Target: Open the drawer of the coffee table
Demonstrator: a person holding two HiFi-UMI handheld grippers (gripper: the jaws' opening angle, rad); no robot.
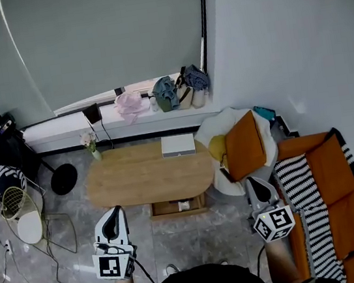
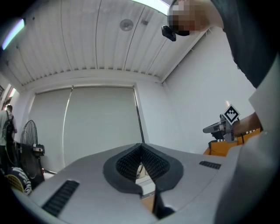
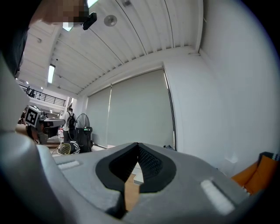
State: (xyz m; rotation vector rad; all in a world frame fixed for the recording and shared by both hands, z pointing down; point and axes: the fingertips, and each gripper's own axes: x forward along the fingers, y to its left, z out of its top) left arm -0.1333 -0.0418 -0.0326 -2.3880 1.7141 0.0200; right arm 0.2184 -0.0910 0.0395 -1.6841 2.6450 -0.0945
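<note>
The drawer (image 1: pixel 166 208) of the coffee table (image 1: pixel 136 176) stands open, a white thing (image 1: pixel 184 205) inside (too small to name). It lies between and just beyond the left gripper (image 1: pixel 113 213) and right gripper (image 1: pixel 254 182), both clenched empty.

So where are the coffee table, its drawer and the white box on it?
coffee table (image 1: pixel 130 177): head view, bare wooden top.
drawer (image 1: pixel 166 208): head view, wood showing under the table's near edge.
white box (image 1: pixel 177 145): head view, middle of its top.
</note>
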